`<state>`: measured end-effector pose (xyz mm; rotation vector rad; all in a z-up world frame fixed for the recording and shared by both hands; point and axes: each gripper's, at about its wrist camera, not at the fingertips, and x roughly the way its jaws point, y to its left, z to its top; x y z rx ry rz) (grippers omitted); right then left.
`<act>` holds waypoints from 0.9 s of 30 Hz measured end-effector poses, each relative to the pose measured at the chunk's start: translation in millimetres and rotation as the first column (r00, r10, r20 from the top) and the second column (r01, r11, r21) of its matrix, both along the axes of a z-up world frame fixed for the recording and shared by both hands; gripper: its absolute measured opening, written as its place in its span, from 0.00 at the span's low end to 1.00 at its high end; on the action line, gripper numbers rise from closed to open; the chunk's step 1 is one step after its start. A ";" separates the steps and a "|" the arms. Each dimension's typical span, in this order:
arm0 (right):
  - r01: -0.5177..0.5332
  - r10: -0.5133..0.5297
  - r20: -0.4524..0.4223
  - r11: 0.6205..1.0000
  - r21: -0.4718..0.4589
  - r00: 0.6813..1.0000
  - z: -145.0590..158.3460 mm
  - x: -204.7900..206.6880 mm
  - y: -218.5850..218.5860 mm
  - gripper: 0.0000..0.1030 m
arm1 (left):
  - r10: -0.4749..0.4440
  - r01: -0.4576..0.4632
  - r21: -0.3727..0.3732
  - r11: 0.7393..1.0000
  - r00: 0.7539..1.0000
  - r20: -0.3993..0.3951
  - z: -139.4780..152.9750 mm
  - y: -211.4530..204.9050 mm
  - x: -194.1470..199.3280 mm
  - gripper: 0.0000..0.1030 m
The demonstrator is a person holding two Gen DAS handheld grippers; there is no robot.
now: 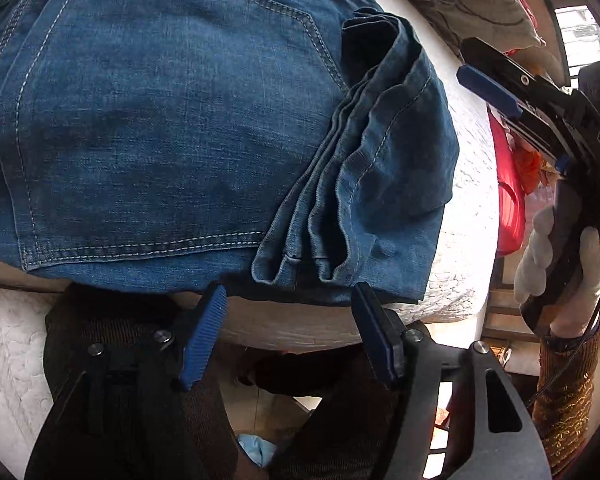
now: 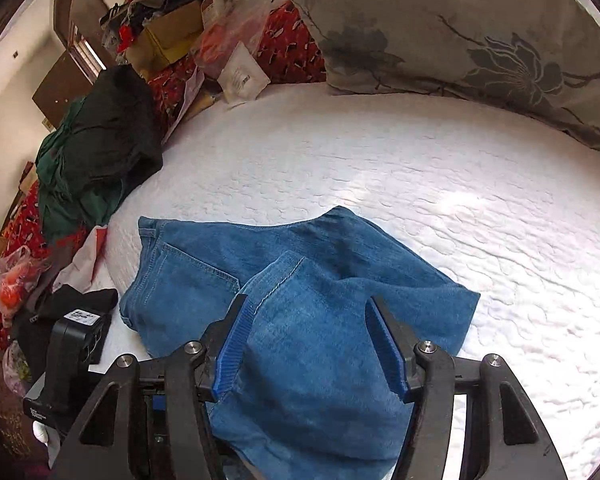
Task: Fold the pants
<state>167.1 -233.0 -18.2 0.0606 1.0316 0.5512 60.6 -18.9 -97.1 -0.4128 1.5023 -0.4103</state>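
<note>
Blue jeans (image 1: pixel 160 120) lie folded on the white quilted bed (image 1: pixel 468 200), back pocket up, with the leg hems (image 1: pixel 360 200) bunched on top at the right. My left gripper (image 1: pixel 288 294) stands open at the near edge of the jeans, its blue pads apart and touching no cloth. My right gripper (image 1: pixel 488 88) hovers off to the right in a white-gloved hand (image 1: pixel 540 248), with nothing in it. In the right wrist view the right gripper (image 2: pixel 312 320) is open above the jeans (image 2: pixel 300 272), whose denim shows between the spread fingers.
A grey flowered pillow (image 2: pixel 460 40) lies along the far side of the bed (image 2: pixel 420 184). Dark green and black clothes (image 2: pixel 100 152), boxes and plastic bags crowd the left side. A red bag (image 1: pixel 508 200) hangs past the bed's right edge.
</note>
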 end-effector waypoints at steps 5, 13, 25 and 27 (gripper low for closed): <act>-0.176 0.173 -0.034 0.970 -0.165 0.984 -28.5 22.5 36.9 0.59 | 0.043 -0.043 -0.001 0.999 0.998 -0.043 -15.2 -13.7 11.7 0.62; -0.433 0.416 -0.122 0.846 -0.310 0.901 -64.0 31.1 76.8 0.56 | 0.096 -0.095 0.009 0.995 0.993 -0.073 -22.2 -18.9 19.9 0.59; -0.454 0.449 -0.102 0.819 -0.351 0.888 -69.7 41.5 114.4 0.31 | 0.124 -0.129 -0.017 0.992 0.976 -0.180 -34.2 -28.5 19.8 0.23; -0.423 0.416 -0.093 0.855 -0.300 0.905 -56.4 43.4 106.1 0.35 | 0.106 -0.115 -0.043 0.992 0.980 -0.167 -24.7 -22.7 15.7 0.23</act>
